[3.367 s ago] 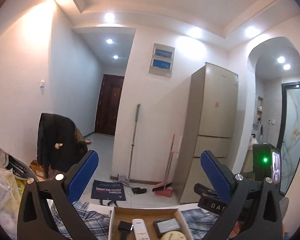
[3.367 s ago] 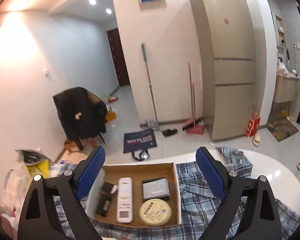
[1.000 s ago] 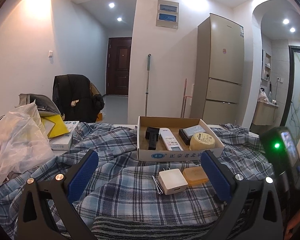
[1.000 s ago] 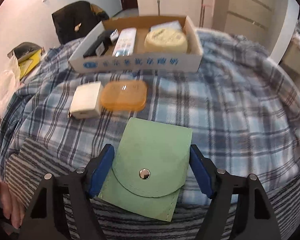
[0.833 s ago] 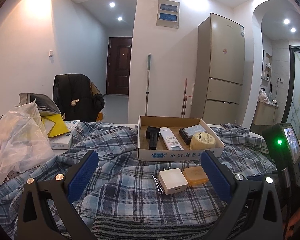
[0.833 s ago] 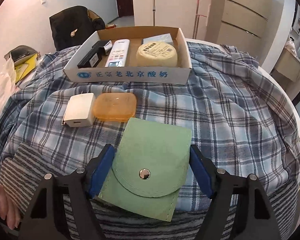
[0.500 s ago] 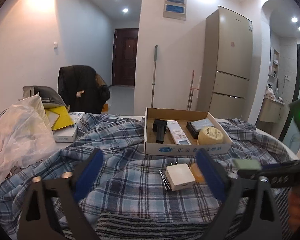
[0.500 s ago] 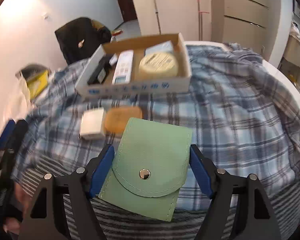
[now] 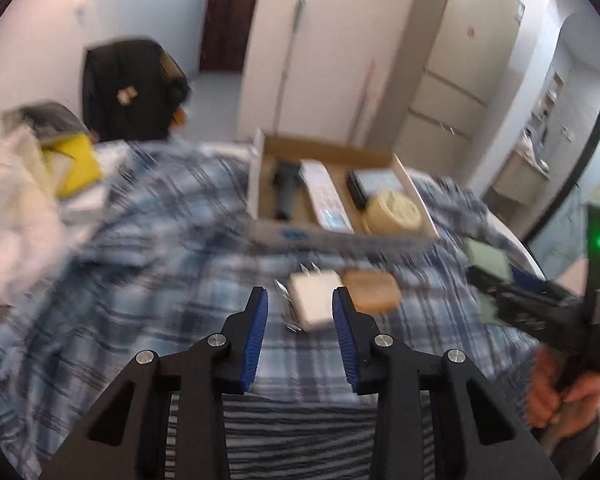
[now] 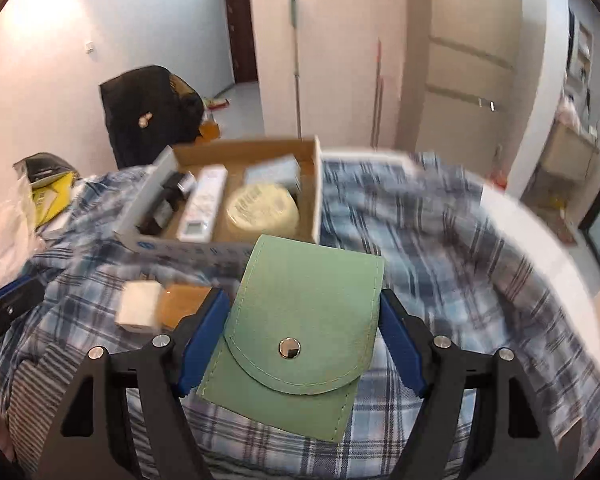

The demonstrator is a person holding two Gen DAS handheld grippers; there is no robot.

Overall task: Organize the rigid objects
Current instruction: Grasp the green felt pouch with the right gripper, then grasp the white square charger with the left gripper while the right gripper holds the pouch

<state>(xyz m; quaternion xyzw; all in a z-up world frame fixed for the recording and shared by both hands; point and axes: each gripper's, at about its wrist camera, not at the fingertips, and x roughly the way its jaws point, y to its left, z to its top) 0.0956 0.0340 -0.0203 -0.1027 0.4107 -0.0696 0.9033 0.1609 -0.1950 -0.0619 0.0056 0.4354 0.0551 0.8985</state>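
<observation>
One open cardboard box (image 10: 316,184) sits on the plaid cloth (image 10: 440,240) and holds four things: a black gadget (image 9: 286,190) at its left, a white remote control (image 10: 202,202) beside it, a round cream-coloured tin (image 10: 262,208) with a printed label, and a flat grey box (image 10: 274,172) behind the tin. On the cloth in front of the box lie one white charger (image 9: 312,298) and one amber soap-like block (image 9: 370,290), just beside each other. The right gripper (image 10: 302,328) is clamped on a pale green pouch (image 10: 300,320) with a rounded flap and one metal snap, held above the cloth, just before the box. The left gripper (image 9: 298,322) is empty, its jaws closing, with the charger beyond its tips.
</observation>
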